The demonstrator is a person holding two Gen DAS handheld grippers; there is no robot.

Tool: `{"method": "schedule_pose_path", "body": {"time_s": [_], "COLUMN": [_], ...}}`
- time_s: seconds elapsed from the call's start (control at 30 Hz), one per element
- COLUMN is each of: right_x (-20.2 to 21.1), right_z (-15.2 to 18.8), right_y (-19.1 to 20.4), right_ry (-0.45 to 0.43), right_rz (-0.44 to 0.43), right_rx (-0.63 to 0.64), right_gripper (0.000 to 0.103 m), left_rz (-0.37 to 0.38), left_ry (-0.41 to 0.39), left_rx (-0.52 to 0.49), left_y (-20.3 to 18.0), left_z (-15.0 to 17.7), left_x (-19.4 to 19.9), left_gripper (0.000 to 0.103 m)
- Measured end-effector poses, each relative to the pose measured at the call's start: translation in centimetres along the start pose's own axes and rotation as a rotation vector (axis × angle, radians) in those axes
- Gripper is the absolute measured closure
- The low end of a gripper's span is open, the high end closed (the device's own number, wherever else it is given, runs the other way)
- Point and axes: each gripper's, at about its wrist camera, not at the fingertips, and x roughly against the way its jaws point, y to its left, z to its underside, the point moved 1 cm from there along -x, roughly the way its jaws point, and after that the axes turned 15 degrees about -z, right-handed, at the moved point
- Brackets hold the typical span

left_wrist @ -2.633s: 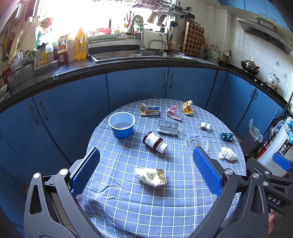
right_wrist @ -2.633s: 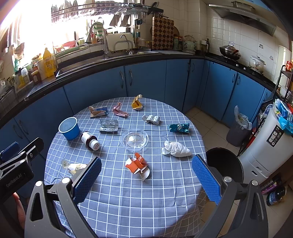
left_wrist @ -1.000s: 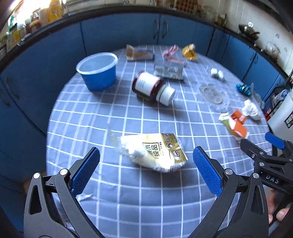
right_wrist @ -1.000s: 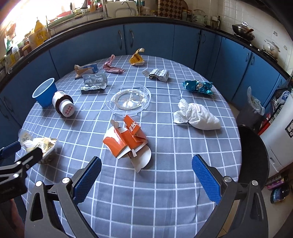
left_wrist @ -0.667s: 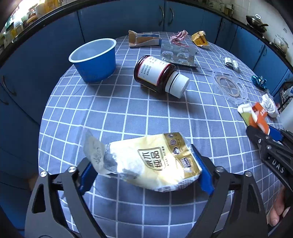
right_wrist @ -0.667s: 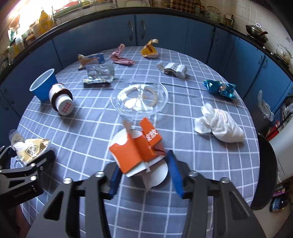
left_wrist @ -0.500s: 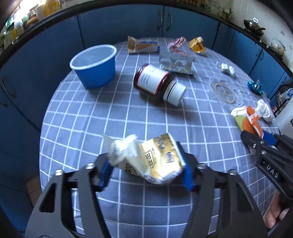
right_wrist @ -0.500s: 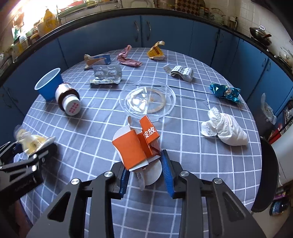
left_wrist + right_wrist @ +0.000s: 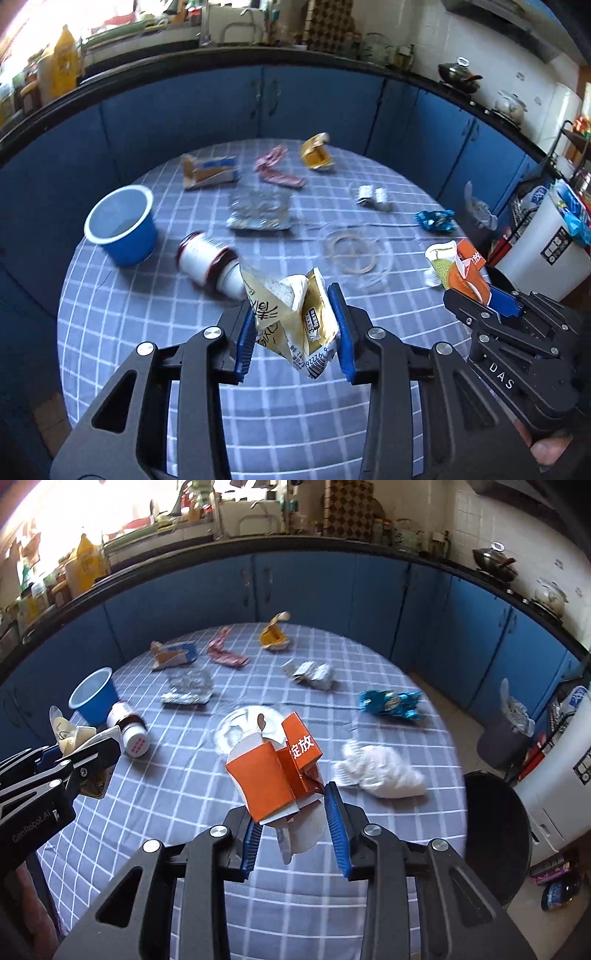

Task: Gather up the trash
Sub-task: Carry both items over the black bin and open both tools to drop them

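Blue-padded fingers of the left gripper [image 9: 295,328] are closing on a crumpled yellow snack wrapper [image 9: 293,321], which is pinched between the pads and hangs clear of the checked tablecloth [image 9: 147,332] over the near part of the round table. The right gripper [image 9: 293,825] pinches a flattened orange carton [image 9: 273,775] with a white paper disc under it, also lifted off the cloth; its pads press on the carton's lower end. Behind the left gripper a brown pill bottle [image 9: 207,260] lies on its side with its white cap toward the camera, and a blue cup [image 9: 122,225] stands upright near the table's left edge. A clear plastic lid [image 9: 351,253] lies near the middle of the table, with a silver blister pack [image 9: 258,210] just beyond the bottle. Along the far edge sit a small torn box [image 9: 208,171], a pink wrapper [image 9: 277,170] and a yellow-gold wrapper [image 9: 316,153]. Toward the right edge lie a small crumpled silver wrapper [image 9: 308,674], a shiny blue foil wrapper [image 9: 389,701] and a wad of white tissue [image 9: 380,771]. A black bin [image 9: 495,834] stands on the floor just off the table's right edge, beside a white appliance [image 9: 565,771]
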Motion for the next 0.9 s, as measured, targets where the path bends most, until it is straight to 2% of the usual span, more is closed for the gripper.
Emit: {"method": "schedule_pose_path", "body": {"time_s": [0.37, 0.67, 0.9], "right_x": [3.7, 4.9, 5.5], "right_z": [0.7, 1.8, 2.2], "right_y": [-7.9, -13.3, -17.7], "right_ry": [-0.058, -0.075, -0.076], "right_rz": [0.105, 0.173, 0.212], "right_rx": [-0.111, -0.179, -0.253], "right_gripper": [0.071, 0.071, 0.071], "left_rz": [0.089, 0.144, 0.170], "left_ry": [-0.068, -0.083, -0.119], "left_rx": [-0.138, -0.233, -0.283], "left_y": [-10.3, -18.1, -22.8], "left_z": [-2.5, -3.3, -4.0], "left_x": [0.8, 0.7, 1.0], "left_gripper": [0.065, 0.065, 0.065]}}
